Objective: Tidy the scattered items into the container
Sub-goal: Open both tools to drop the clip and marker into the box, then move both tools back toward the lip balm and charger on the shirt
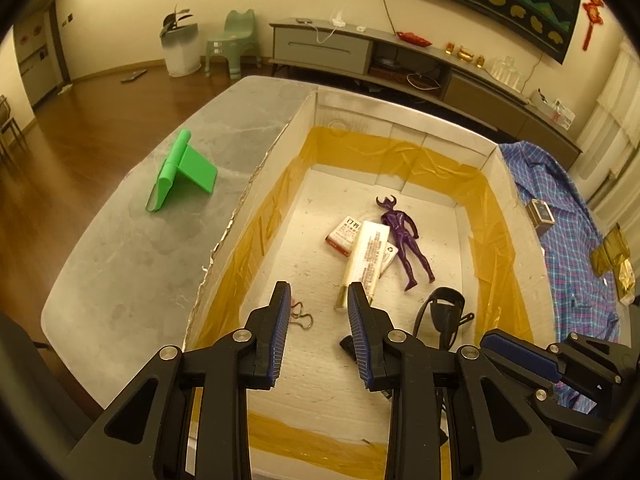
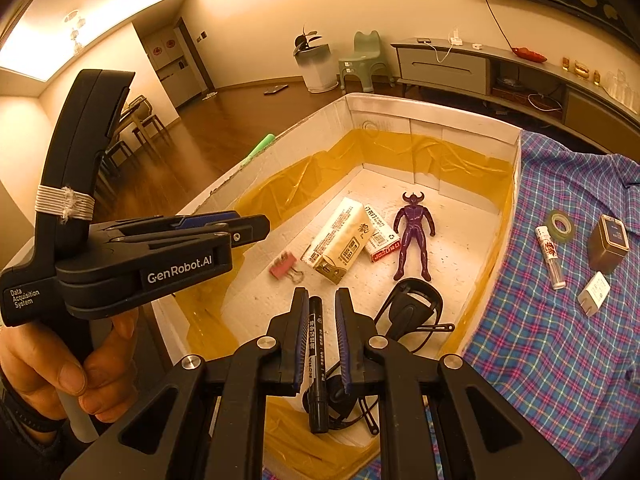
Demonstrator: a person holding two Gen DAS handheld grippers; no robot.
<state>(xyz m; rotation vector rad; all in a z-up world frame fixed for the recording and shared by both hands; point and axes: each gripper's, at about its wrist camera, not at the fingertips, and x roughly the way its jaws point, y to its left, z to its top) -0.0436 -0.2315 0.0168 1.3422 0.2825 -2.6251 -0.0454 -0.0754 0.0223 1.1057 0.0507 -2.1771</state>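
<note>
A white cardboard box (image 1: 400, 114) taped in yellow holds a purple figure (image 2: 414, 232), a cream carton (image 2: 340, 236), a red-and-white packet (image 2: 382, 238), a pink binder clip (image 2: 284, 266), a black eyelash curler (image 2: 412, 304) and a black marker (image 2: 318, 360). My left gripper (image 1: 319, 286) hangs open over the box with nothing between its pads, and the clip (image 1: 300, 316) lies on the floor below it. My right gripper (image 2: 322, 291) hovers by the near wall, jaws drawn almost together. The marker shows through that slit, lying below, not pinched.
On the plaid cloth (image 2: 560, 340) right of the box lie a small tube (image 2: 551, 260), a tape roll (image 2: 562, 226), a tin (image 2: 610, 244) and a white plug (image 2: 595, 292). A green stand (image 1: 180, 176) sits on the grey table (image 1: 120, 264) to the left. A hand holds the left gripper.
</note>
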